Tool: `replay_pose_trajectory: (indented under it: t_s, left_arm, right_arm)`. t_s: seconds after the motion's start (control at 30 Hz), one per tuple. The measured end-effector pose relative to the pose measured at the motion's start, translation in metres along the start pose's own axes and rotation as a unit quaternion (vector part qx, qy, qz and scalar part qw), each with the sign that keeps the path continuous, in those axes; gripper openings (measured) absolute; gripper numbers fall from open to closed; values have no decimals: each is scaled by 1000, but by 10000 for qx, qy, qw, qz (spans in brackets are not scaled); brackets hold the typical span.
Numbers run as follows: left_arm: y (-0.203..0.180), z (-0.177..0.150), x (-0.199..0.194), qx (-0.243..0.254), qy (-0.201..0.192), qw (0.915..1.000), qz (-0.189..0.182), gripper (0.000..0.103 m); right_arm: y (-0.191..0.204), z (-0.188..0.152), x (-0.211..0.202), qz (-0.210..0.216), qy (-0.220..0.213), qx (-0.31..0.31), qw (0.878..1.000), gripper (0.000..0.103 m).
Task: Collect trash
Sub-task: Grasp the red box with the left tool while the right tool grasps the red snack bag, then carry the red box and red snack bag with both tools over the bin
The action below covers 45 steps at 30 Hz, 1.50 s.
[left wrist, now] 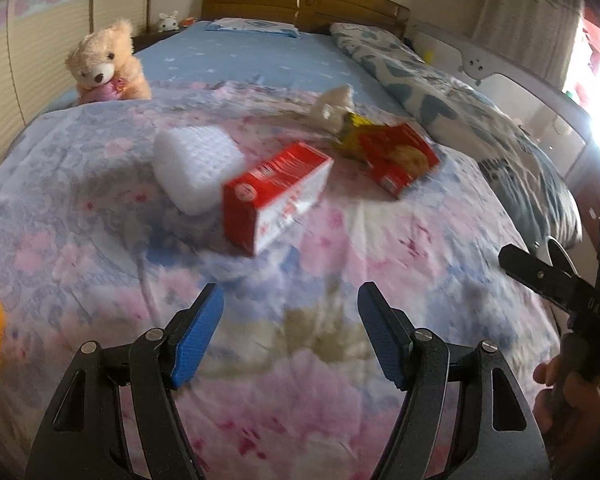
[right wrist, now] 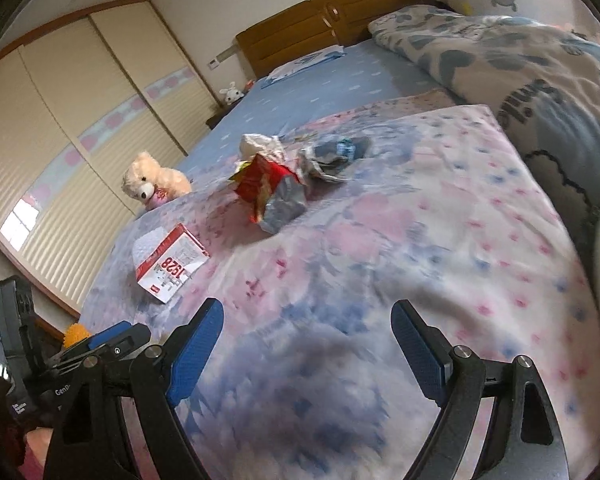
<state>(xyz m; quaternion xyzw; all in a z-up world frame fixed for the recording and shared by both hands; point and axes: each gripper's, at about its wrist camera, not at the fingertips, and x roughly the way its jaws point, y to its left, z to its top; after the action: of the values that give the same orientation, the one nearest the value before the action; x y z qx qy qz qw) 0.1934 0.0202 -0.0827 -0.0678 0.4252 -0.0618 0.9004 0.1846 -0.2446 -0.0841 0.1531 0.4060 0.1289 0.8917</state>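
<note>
Both my jaws stand released with nothing between them: my left gripper [left wrist: 290, 334] hangs at the bottom of the left wrist view, my right gripper [right wrist: 308, 350] at the bottom of the right wrist view, both over the floral quilt [left wrist: 340, 400] on the bed.

The trash lies ahead, mid-frame. Nearest my left gripper is the red-and-white carton [left wrist: 276, 196], lying on its side and touching a white foam block [left wrist: 198, 168] to its left. Further toward the upper right of that view sits a crushed red snack box [left wrist: 400, 158] with a yellow wrapper [left wrist: 354, 136] and a crumpled tissue [left wrist: 334, 106] bunched against it. In the right wrist view a crumpled grey-blue wrapper [right wrist: 332, 156] also lies just right of that heap.

Risks, as I judge them: the quilt is soft and rumpled, so closing low could pinch the fabric along with a carton. The carton is light and could skid away if one pad reaches it first. The heap is tangled, so lifting one piece may drag or scatter the others. My two grippers are near each other, so they could collide if both go for the same pile. I must also not take the teddy bear [left wrist: 106, 66] for trash.

Count: two red boxes, one foam block, one tissue, one yellow wrapper, one grey-blue wrapper, one teddy bear, one small white rabbit toy [left wrist: 168, 22], one orange spiky ball [right wrist: 76, 334].
</note>
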Motion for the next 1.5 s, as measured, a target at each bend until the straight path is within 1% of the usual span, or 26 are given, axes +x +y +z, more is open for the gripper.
replay_pose_trajectory:
  t_s: [0.17, 0.33, 0.47, 0.57, 0.67, 0.73, 0.77, 0.8, 0.83, 0.87, 0.9, 1.03, 1.13, 1.33, 1.5]
  left_arm:
    - [14, 15, 9, -3, -72, 9998, 208, 75]
    - [23, 29, 24, 86, -41, 9993, 357, 76]
    - [25, 37, 33, 132, -50, 9994, 329, 76]
    - [22, 40, 38, 200, -52, 9994, 262, 76]
    - [17, 41, 43, 260, -12, 9994, 227, 75]
    - [15, 40, 45, 236, 9, 9996, 134, 72]
    - [13, 40, 46, 247, 27, 9997, 88, 65]
    - [11, 40, 47, 276, 55, 9996, 71, 57]
    - [8, 40, 48, 315, 69, 9995, 52, 52]
    - [6, 40, 48, 343, 78, 9994, 28, 39]
    - [5, 40, 48, 363, 102, 9993, -2, 35]
    - [-4, 38, 42, 462, 4, 9989, -85, 34]
    - [-13, 34, 35, 539, -79, 9984, -138, 34]
    - [-31, 22, 20, 598, -157, 9974, -364, 33]
    - [-51, 9, 8, 753, -187, 9952, -601, 33]
  right_arm:
    - [17, 16, 25, 93, 30, -203, 9997, 87]
    - [28, 38, 49, 150, -51, -367, 9992, 87]
    - [33, 52, 68, 164, -21, -483, 9987, 87]
    - [36, 59, 84, 95, 38, -604, 9981, 86]
    - [34, 64, 96, 26, 110, -614, 9980, 82]
    - [33, 67, 100, -39, 134, -584, 9982, 70]
    - [32, 68, 102, -30, 146, -562, 9983, 66]
    - [32, 69, 104, -47, 155, -563, 9983, 57]
    - [32, 70, 105, -83, 159, -575, 9982, 42]
    - [32, 70, 106, -111, 175, -581, 9981, 32]
    - [31, 69, 108, -90, 220, -571, 9981, 13]
    - [33, 63, 99, 10, 194, -602, 9980, 7]
    - [32, 57, 86, 111, 193, -564, 9982, 6]
    - [24, 40, 45, 275, 88, -399, 9988, 6]
    - [12, 24, 8, 294, -28, -295, 9991, 6]
